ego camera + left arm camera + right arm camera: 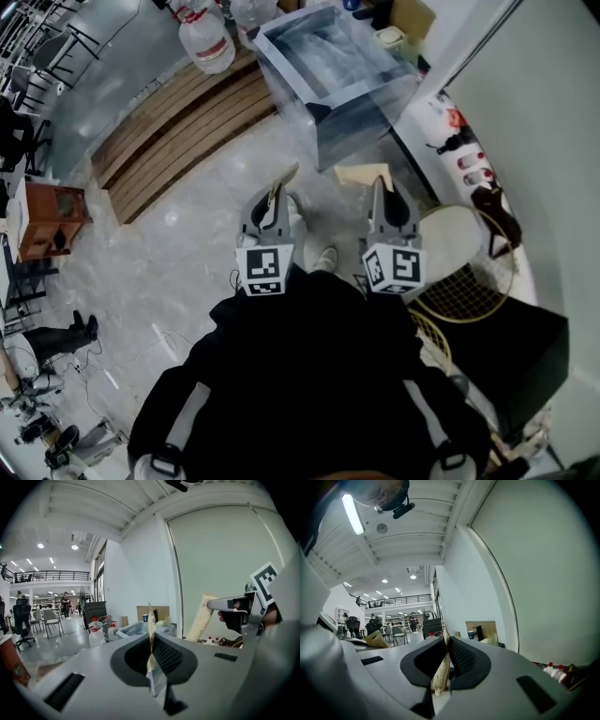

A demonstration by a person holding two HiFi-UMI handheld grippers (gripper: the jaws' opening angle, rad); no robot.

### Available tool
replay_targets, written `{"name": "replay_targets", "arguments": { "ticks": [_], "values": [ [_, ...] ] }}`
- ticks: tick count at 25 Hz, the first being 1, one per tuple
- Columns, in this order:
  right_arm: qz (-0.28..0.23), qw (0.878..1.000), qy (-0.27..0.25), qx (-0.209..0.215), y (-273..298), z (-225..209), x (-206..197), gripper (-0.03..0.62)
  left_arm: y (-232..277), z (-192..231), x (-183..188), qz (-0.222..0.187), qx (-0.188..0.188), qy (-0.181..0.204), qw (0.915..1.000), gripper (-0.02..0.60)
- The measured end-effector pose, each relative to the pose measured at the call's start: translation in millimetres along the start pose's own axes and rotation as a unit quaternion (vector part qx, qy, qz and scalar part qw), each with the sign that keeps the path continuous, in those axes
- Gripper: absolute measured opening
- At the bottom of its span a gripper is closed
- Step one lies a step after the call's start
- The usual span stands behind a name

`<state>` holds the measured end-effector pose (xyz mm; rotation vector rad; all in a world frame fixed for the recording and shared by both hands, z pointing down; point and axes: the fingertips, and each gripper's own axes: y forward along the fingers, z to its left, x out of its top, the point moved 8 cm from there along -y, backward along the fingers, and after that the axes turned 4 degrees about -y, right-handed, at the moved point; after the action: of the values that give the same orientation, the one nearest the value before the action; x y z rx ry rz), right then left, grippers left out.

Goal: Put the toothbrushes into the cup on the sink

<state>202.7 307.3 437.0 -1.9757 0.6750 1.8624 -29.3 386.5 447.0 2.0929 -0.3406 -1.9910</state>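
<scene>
Both grippers are held out at waist height over the floor. My left gripper (275,194) is shut on a flat cream card pack with a clear front, a packaged toothbrush (151,641), which stands edge-on between the jaws. My right gripper (378,190) is shut on a second cream toothbrush pack (439,670), which also shows in the left gripper view as a pale strip (201,617) ahead of the right gripper (220,604). No sink or toothbrush cup shows clearly in any view.
A clear plastic-lined tub (328,56) stands ahead, with a water jug (208,42) and a slatted wooden pallet (178,122) to its left. At the right are a white ledge with small bottles (469,169) and a round wire basket (469,272). People and office chairs are far off.
</scene>
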Motion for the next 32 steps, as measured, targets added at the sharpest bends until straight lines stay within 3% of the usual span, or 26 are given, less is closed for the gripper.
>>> {"name": "replay_targets", "arguments": {
  "ticks": [7, 14, 32],
  "values": [
    [0.02, 1.0, -0.02, -0.005, 39, -4, -6, 0.032, 53, 11, -1, 0.0, -0.024, -0.015, 0.9996, 0.009],
    [0.027, 0.999, -0.023, -0.022, 112, -22, 2, 0.031, 124, 40, 21, -0.005, -0.035, -0.019, 0.9992, 0.009],
    [0.016, 0.995, -0.047, -0.088, 294, -30, 54, 0.031, 306, 144, 111, -0.027, -0.098, -0.019, 0.9946, 0.009]
  ]
}}
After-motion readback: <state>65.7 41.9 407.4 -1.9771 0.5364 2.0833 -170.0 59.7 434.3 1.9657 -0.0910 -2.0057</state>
